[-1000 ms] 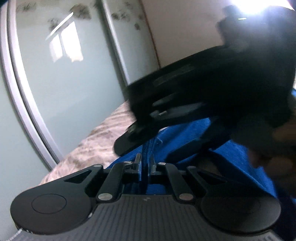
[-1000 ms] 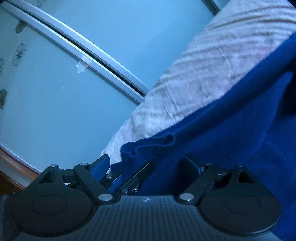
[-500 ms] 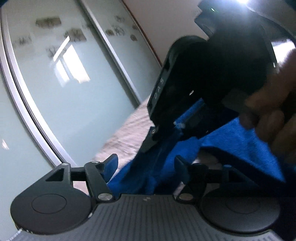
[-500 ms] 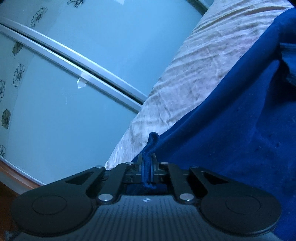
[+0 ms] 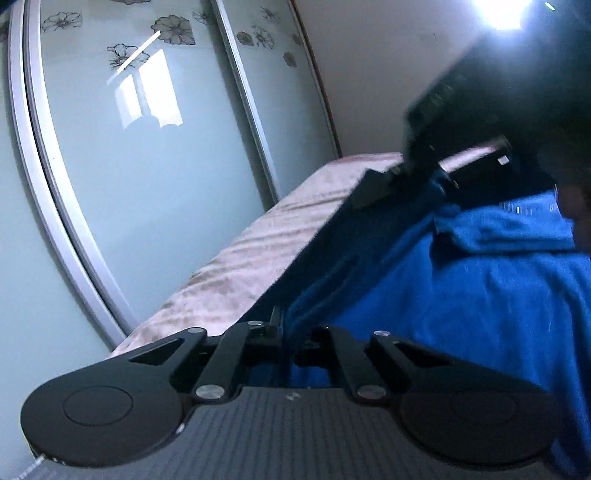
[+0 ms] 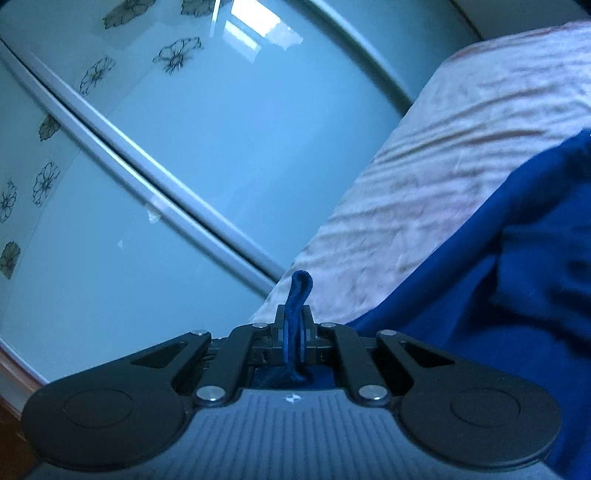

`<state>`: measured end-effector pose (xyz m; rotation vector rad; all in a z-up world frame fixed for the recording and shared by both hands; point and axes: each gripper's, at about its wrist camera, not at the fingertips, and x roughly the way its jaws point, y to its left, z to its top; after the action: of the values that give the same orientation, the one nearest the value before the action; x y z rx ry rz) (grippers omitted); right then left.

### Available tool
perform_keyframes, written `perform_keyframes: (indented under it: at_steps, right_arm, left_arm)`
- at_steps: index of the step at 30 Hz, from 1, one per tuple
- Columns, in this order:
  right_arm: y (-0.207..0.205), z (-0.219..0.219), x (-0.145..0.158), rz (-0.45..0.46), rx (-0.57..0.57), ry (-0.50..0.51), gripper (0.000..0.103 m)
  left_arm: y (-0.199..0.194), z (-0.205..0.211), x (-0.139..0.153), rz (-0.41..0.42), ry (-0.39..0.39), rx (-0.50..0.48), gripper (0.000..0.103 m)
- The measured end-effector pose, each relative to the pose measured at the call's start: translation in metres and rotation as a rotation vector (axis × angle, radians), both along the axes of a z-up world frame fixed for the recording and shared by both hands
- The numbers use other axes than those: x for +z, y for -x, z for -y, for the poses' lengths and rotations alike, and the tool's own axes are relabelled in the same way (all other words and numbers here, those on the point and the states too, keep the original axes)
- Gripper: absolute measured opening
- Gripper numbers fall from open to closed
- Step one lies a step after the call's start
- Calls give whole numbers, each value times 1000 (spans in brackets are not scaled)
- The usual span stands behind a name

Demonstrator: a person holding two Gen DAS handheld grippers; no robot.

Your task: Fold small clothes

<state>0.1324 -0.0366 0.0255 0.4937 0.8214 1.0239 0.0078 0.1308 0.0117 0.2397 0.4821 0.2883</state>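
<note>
Left gripper (image 5: 284, 325) and right gripper (image 6: 294, 325): each clamped on an edge of the soft royal-blue knit garment (image 5: 480, 295), the left's jaws having just closed on it; cloth stretched between them above the bed's wrinkled pale pink sheet (image 6: 443, 192). Step: fold pending; next, carry both edges across together. Beyond: glossy flower-printed sliding doors (image 5: 147, 147).

Pale green glass sliding doors (image 5: 155, 177) with silver frames (image 5: 55, 206) stand along the bed's far side, printed near the top with outlined flowers (image 5: 171, 28). A window's reflection (image 5: 147, 92) glints on one pane. The bed (image 5: 236, 269) wears a wrinkled, pale pinkish sheet (image 6: 461, 155). Beyond the doors rises a plain cream wall (image 5: 376, 55), with a bright glare of light (image 5: 502, 13) high up.
</note>
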Motion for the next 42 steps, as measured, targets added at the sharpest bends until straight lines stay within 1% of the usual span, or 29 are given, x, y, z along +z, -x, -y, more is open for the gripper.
perform_keyframes:
  at_steps: [3,7,12,16,18,19,20,22,24,25,26,27,28,30,31,32,35,36,39,42]
  right_arm:
    - [-8,10,6,31,-33,16,6]
    - [-25,28,14,72,-116,26,6]
    - [-38,77,23,102,-257,8,6]
    - [-46,121,21,106,-362,10,6]
    - [-49,138,15,88,-386,7,6]
    - [-50,145,11,65,-372,-2,6]
    - [-52,151,5,28,-352,-24,7]
    - [-52,162,-11,-63,-320,-77,9]
    - [-46,172,-30,-179,-320,-148,30]
    - [-43,177,-38,-231,-327,-190,68]
    - [-38,182,-49,-299,-339,-270,100]
    - [-33,187,-59,-347,-343,-361,103]
    - [-27,190,-69,-394,-331,-465,103]
    - [-17,188,-86,-496,-286,-639,103]
    - [-13,186,-91,-519,-273,-686,103]
    - [-7,180,-95,-539,-256,-700,103]
    - [0,162,-105,-609,-236,-639,103]
    - [0,156,-111,-642,-235,-642,103]
    - [-5,144,-127,-724,-233,-717,103]
    - [-5,131,-133,-783,-239,-789,103]
  left_arm:
    - [-18,5,11,25,57,-10,4]
    - [-45,11,26,54,98,-41,4]
    - [-75,40,42,97,63,-118,4]
    - [-101,71,42,83,62,-197,4]
    - [-106,83,38,71,74,-230,4]
    - [-107,87,38,72,90,-244,4]
    - [-106,91,38,78,101,-258,4]
    - [-103,97,36,97,97,-288,4]
    - [-99,100,36,117,74,-300,4]
    - [-98,101,36,124,65,-305,4]
    - [-99,102,38,125,62,-313,4]
    - [-100,101,39,123,63,-320,4]
    - [-102,101,40,121,65,-322,4]
    - [-103,99,41,118,63,-322,4]
    - [-103,100,40,115,56,-322,4]
    - [-101,100,41,114,44,-323,4]
    - [-98,104,44,116,31,-335,4]
    - [-96,105,45,117,33,-340,4]
    - [-90,105,48,119,49,-361,4]
    - [-83,108,49,126,42,-378,4]
